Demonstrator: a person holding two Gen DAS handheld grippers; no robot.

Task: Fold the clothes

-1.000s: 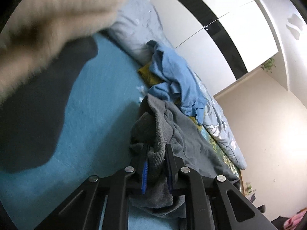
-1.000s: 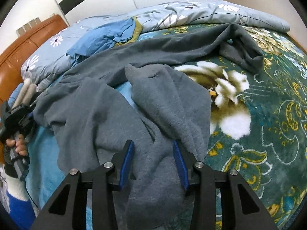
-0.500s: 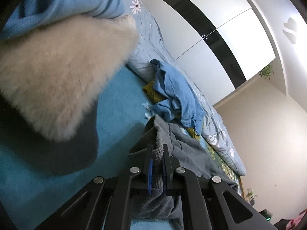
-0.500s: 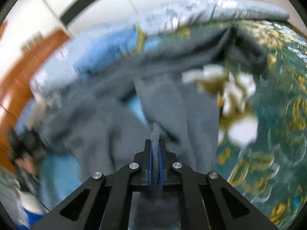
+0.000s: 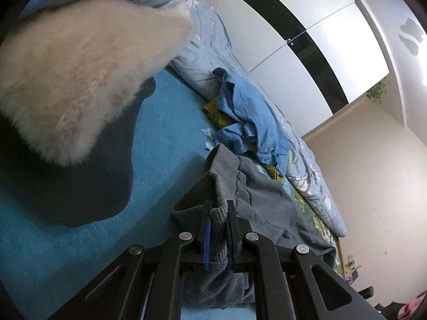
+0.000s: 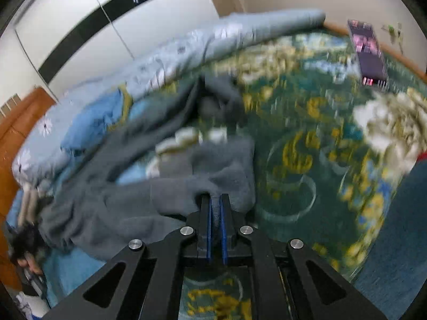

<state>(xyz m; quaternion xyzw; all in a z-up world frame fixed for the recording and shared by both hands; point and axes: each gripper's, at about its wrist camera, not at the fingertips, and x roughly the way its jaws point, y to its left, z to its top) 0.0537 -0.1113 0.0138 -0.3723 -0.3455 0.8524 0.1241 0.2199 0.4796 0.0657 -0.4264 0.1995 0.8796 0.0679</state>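
A grey fleece garment (image 5: 269, 208) lies crumpled across the bed. My left gripper (image 5: 218, 213) is shut on its ribbed edge near the turquoise part of the bedspread (image 5: 165, 133). In the right wrist view the same grey garment (image 6: 165, 186) stretches left across the bed, and my right gripper (image 6: 215, 208) is shut on another edge of it, lifted above the patterned bedspread (image 6: 307, 144). The right view is motion-blurred.
A blue garment (image 5: 250, 112) over a mustard one lies by the rolled grey-blue duvet (image 5: 312, 176) at the bed's far side. A fluffy white sleeve cuff (image 5: 80, 74) fills the upper left. A dark phone-like object (image 6: 369, 53) lies on the bed. An orange headboard (image 6: 18, 133) stands left.
Both grippers closed on the grey garment within the last second. The right gripper has since swung right and lifted its edge, dragging the cloth. The left gripper holds its edge nearly still.
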